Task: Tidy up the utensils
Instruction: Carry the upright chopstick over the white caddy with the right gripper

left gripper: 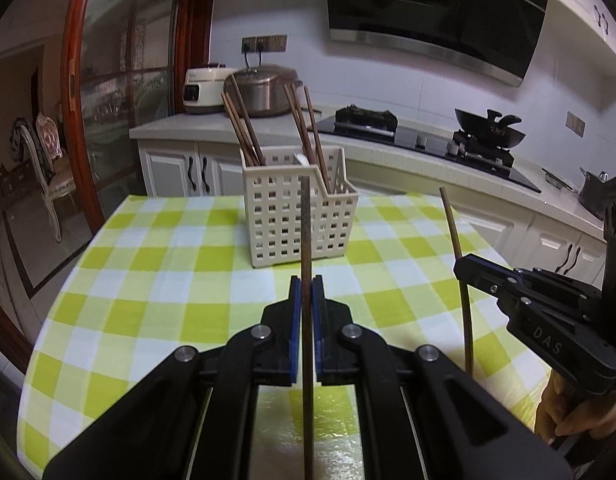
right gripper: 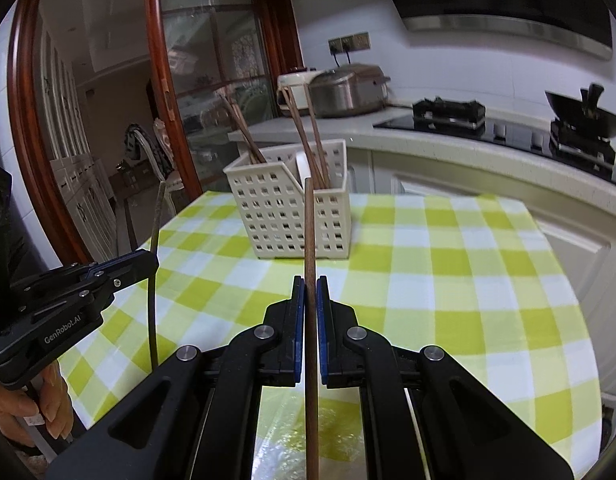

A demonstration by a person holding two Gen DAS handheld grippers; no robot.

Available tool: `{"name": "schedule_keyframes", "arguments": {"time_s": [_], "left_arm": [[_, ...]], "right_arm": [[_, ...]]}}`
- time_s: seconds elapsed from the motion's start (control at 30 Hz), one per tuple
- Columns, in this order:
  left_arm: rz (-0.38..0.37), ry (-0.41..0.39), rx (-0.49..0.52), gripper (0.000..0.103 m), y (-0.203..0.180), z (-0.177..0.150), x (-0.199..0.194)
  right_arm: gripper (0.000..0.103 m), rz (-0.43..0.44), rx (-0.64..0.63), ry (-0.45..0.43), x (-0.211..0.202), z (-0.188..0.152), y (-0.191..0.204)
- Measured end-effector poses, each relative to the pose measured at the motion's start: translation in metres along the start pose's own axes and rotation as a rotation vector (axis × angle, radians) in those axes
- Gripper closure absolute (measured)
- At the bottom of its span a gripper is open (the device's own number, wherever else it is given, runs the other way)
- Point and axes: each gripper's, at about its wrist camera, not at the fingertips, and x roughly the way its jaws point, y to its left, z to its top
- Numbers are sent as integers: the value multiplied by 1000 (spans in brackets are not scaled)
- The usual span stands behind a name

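Slim wooden chopstick (left gripper: pixel 306 240); perforated plastic caddy (left gripper: pixel 298 212)

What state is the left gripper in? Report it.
Shut on a chopstick: the left gripper has its blue pads pressed against the upright chopstick on both sides.
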Motion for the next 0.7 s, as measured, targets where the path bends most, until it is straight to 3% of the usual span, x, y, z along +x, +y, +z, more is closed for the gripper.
{"name": "schedule_keyframes", "arguments": {"time_s": [0.7], "left_arm": [[7,-102,16,98,2,20,-31]], "right_arm": [[97,4,-84,-129,-29,23,31]]}}
